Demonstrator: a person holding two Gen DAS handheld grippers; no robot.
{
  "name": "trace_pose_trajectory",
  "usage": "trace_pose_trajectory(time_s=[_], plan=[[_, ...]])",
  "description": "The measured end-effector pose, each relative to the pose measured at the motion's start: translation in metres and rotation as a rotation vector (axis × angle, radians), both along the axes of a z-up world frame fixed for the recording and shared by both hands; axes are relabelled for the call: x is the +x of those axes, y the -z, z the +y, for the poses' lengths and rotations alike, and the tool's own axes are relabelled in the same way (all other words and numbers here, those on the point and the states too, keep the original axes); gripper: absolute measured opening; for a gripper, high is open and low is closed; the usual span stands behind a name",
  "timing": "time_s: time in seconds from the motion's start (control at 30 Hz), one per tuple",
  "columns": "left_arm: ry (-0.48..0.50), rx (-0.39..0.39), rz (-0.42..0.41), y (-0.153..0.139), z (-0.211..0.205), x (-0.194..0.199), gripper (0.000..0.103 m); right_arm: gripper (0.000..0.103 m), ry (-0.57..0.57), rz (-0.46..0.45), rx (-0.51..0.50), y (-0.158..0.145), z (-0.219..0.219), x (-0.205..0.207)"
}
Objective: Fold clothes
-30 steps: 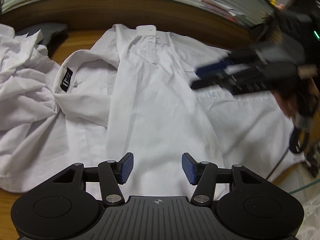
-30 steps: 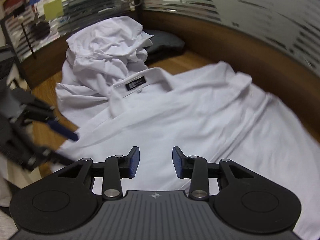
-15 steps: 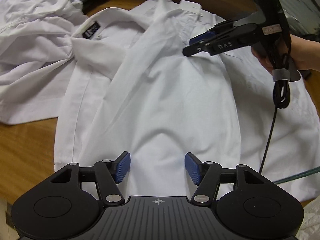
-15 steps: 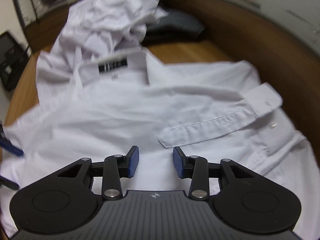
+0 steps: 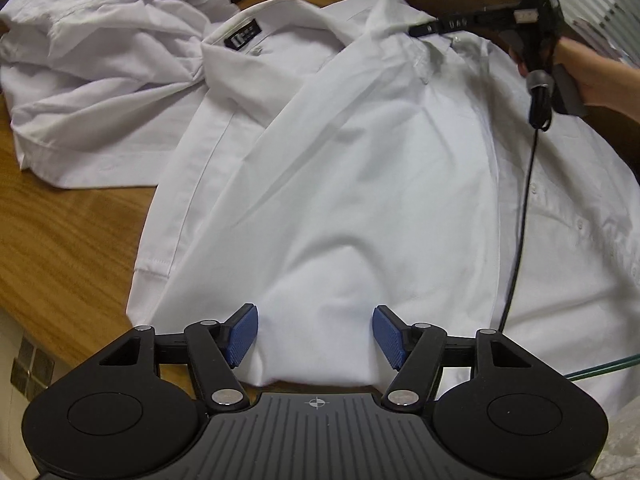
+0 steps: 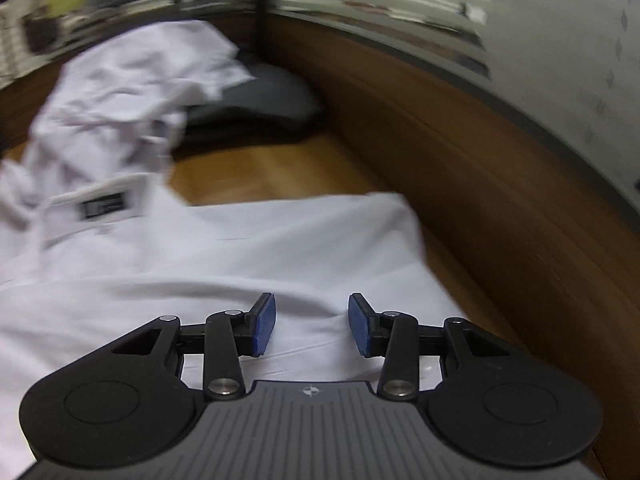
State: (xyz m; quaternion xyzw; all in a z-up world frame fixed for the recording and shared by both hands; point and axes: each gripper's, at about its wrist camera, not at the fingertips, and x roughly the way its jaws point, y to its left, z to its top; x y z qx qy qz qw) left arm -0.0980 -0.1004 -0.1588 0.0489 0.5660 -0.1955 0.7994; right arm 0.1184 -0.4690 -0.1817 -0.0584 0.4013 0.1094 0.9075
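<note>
A white shirt (image 5: 360,168) lies spread on the wooden table (image 5: 60,232), its collar with the black label (image 5: 244,38) at the far side and a sleeve folded across the body. My left gripper (image 5: 315,334) hovers over the near hem. Its jaws are opening, with a soft hump of cloth between the pads, which do not press on it. The right gripper (image 5: 418,30) points at the far end of the folded sleeve. In its own blurred view the right gripper (image 6: 312,330) is just above the shirt (image 6: 280,248), jaws opening, with nothing pinched.
A second, crumpled white garment (image 5: 100,40) lies heaped at the far left, against a dark object (image 6: 260,92). A person's hand (image 5: 592,80) holds the right gripper, whose black cable (image 5: 520,220) trails across the shirt. A wooden wall (image 6: 460,160) borders the table.
The left gripper has sunk toward the hem, rolled, and its jaws have widened. The right gripper has swept across the shirt to the far end of the sleeve, its jaws a little wider.
</note>
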Motion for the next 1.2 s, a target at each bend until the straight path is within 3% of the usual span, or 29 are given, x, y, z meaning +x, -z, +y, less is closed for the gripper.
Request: trace_pose_trajectory(time_s=[0.1, 0.23, 0.37, 0.57, 0.83, 1.03, 1.2], plan=[[-0.010, 0.009, 0.007, -0.002, 0.001, 0.002, 0.067, 0.050, -0.004, 0.000, 0.003, 0.013, -0.007, 0.006], [-0.042, 0.010, -0.015, -0.015, 0.012, 0.004, 0.068, 0.050, 0.006, -0.006, 0.046, -0.001, -0.008, 0.004], [-0.046, 0.022, -0.047, -0.025, 0.030, 0.003, 0.069, 0.050, -0.015, -0.051, 0.098, -0.030, -0.007, -0.016], [0.036, 0.054, -0.052, -0.028, 0.061, 0.001, 0.069, 0.053, -0.050, -0.069, 0.178, -0.076, 0.005, -0.064], [0.313, 0.095, -0.093, -0.026, 0.074, 0.003, 0.069, 0.055, -0.081, -0.058, 0.219, -0.109, 0.049, -0.153], [0.551, 0.104, -0.109, -0.016, 0.076, 0.011, 0.068, 0.055, -0.057, -0.017, 0.176, -0.108, 0.093, -0.220], [0.719, 0.057, -0.102, -0.011, 0.077, 0.018, 0.067, 0.055, 0.007, 0.017, 0.142, -0.096, 0.139, -0.265]])
